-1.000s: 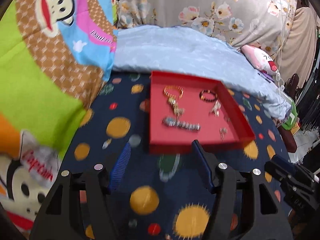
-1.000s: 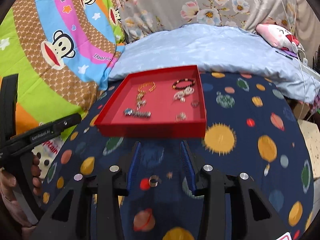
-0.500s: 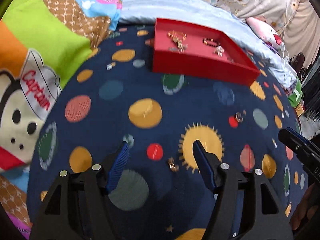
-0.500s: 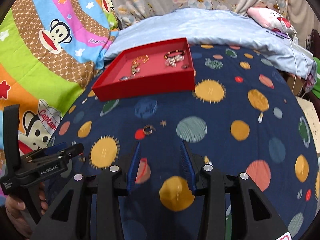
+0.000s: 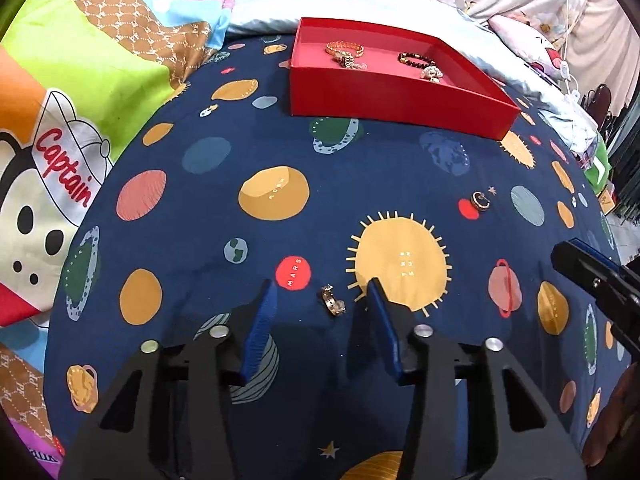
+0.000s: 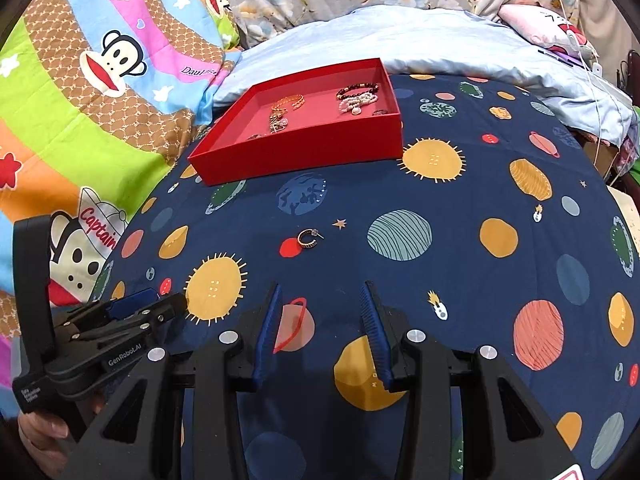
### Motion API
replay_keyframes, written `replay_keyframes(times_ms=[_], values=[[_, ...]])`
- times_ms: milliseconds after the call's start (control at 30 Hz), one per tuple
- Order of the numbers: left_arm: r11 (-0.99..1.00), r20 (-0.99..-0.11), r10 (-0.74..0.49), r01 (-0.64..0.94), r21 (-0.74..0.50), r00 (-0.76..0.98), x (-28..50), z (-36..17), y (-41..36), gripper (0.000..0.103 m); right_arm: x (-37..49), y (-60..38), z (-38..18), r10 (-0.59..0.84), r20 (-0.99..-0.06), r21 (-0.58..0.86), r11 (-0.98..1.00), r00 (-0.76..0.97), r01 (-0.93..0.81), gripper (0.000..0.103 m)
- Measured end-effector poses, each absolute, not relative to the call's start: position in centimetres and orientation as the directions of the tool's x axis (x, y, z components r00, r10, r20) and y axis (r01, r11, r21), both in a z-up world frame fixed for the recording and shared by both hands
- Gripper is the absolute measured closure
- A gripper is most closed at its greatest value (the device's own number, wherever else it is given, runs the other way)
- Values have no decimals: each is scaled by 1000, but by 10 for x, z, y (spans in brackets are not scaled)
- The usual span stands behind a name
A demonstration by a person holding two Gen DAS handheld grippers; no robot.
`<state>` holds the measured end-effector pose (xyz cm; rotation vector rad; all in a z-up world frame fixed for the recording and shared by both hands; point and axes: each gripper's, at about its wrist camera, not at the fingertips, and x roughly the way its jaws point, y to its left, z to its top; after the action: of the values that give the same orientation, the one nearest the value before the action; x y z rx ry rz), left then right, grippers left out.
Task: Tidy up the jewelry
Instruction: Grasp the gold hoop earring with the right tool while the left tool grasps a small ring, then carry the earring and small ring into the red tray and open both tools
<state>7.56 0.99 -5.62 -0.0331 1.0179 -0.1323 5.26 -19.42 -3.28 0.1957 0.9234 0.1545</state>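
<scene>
1. The red tray [image 5: 400,96] sits on a navy bedsheet [image 5: 280,152] printed with planets and suns, at the far side of it, hard against a pale blue pillow [image 6: 400,40].
2. Inside the tray lie a gold chain bracelet [image 5: 344,49], a dark beaded bracelet [image 5: 414,58] and a pearly piece [image 5: 431,73] just beside the beads; smaller bits near the tray's front wall are too small to make out.
3. Well short of the tray, toward the person, a small gold ring [image 5: 333,301] lies loose on the sheet, between the red "MARS" dot and the big yellow sun print.
4. The left gripper [image 5: 322,294] is low over the sheet with its blue fingers [image 5: 260,320] spread wide, one on either side of that ring, neither touching it.
5. A hoop earring [image 6: 308,237] rests on the sheet about halfway between the tray and the right gripper [image 6: 320,300], just beside a red dot.
6. The right gripper is also spread wide and carries nothing; the earring lies ahead of its tips, apart from them.
7. A cartoon monkey quilt [image 6: 80,100] is bunched up to the left of the tray.
</scene>
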Motion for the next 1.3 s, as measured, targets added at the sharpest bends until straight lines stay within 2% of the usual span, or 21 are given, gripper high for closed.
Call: replay_keyframes(times_ms=[133, 200, 300, 867, 933, 1133, 1300], values=[[991, -848, -131, 100, -93, 513, 77, -56, 11, 74, 58, -190, -35, 222, -775, 235, 970, 591, -56, 63], [989, -852, -141, 108, -99, 505, 77, -55, 11, 89, 61, -187, -35, 226, -775, 236, 970, 590, -62, 63], [984, -856, -177, 122, -134, 485, 78, -54, 11, 99, 68, -184, -37, 229, -777, 234, 970, 587, -69, 63], [977, -839, -210, 135, -164, 502, 87, -41, 18, 99, 121, -165, -66, 199, -804, 174, 980, 560, -99, 63], [977, -840, -212, 135, -166, 500, 88, -42, 17, 99, 123, -163, -66, 190, -804, 156, 982, 563, -107, 65], [975, -840, -219, 141, -171, 496, 91, -42, 16, 99, 123, -158, -67, 143, -806, 91, 989, 574, -119, 83], [974, -838, -223, 144, -174, 498, 93, -41, 14, 99, 122, -161, -66, 152, -806, 108, 988, 571, -111, 84]])
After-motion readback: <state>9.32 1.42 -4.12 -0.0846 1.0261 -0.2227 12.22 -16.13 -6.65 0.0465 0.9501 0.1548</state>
